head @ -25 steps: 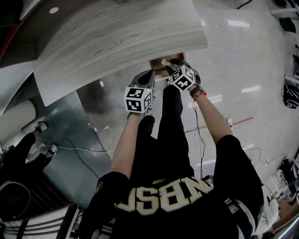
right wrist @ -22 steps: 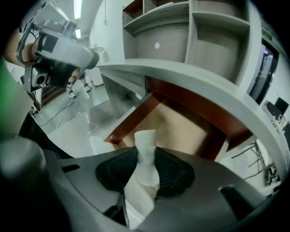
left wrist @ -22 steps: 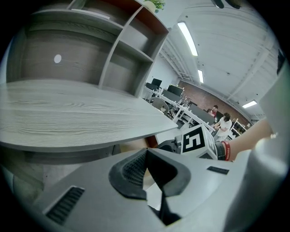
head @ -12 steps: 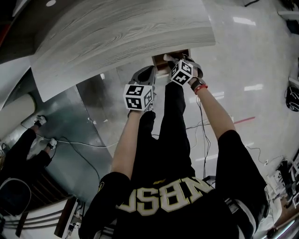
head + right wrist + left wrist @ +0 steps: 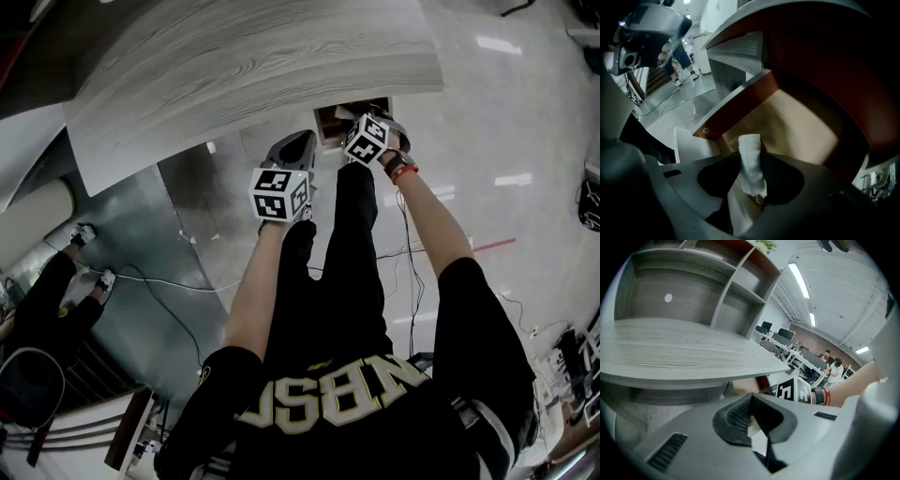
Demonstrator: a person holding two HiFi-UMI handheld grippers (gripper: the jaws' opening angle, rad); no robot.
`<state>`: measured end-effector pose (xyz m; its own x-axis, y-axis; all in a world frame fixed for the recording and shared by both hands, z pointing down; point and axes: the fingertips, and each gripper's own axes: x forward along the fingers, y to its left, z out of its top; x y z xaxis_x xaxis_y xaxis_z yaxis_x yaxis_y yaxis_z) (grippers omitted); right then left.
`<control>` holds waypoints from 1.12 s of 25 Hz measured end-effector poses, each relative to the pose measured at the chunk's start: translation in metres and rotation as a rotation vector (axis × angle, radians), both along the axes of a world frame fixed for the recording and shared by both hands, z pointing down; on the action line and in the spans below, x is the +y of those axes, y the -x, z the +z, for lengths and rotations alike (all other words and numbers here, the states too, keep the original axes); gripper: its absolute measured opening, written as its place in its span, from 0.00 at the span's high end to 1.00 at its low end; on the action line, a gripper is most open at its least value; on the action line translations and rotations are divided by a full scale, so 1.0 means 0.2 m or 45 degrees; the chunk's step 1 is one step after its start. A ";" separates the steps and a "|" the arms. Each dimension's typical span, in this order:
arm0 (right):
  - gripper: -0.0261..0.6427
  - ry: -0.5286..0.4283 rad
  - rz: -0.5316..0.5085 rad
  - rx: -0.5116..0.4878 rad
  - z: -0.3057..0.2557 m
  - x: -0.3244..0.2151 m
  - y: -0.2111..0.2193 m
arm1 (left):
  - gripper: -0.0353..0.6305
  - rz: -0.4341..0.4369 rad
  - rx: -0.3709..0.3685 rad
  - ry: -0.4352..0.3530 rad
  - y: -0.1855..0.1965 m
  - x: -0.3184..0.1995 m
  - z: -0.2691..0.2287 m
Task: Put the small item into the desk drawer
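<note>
Sunk a little since a second ago, the right claw (image 5: 750, 158) now hangs over the open drawer (image 5: 806, 126), whose pale floor fills the right gripper view; its jaws have just been opening, and the white roll (image 5: 749, 143) stands upright between the loosened pads, released rather than squeezed, its top poking above them over the drawer's floor; whether its lower end rests on anything is hard to tell. Seen from the head, the roll is hidden; only a brown corner of the drawer (image 5: 328, 120) shows, the rest covered by the grey worktop (image 5: 244, 66) and the right claw's marker cube (image 5: 367, 139). Just beside the drawer's front, the left claw (image 5: 751, 397) is clenched on nothing, tips together. Well away from the drawer, a cable (image 5: 159, 300) trails across the glossy floor, near another person's shoes (image 5: 89, 258).
</note>
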<state>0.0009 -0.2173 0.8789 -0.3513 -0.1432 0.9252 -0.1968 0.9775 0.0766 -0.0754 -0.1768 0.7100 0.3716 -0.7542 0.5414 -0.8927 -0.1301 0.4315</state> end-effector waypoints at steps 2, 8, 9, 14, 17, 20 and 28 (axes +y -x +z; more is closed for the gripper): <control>0.72 0.013 0.007 0.004 0.01 0.01 0.01 | 0.93 -0.006 -0.001 -0.002 0.02 0.00 0.00; 0.72 0.040 0.079 -0.048 -0.07 0.02 0.01 | 0.93 -0.014 -0.006 -0.007 0.06 0.01 -0.03; 0.72 0.038 0.089 -0.046 -0.09 0.02 0.00 | 0.93 -0.016 -0.011 -0.012 0.06 0.01 -0.05; 0.72 0.030 0.216 -0.082 -0.27 0.00 -0.07 | 0.93 0.003 -0.028 -0.031 0.05 -0.01 -0.15; 0.72 0.020 0.287 -0.107 -0.41 0.00 -0.13 | 0.93 0.021 -0.040 -0.044 0.04 -0.04 -0.23; 0.72 0.008 0.373 -0.147 -0.55 0.02 -0.17 | 0.93 0.049 -0.053 -0.068 0.04 -0.03 -0.32; 0.74 -0.073 0.669 -0.356 -0.96 0.09 -0.30 | 0.93 0.140 -0.054 -0.183 -0.03 -0.02 -0.59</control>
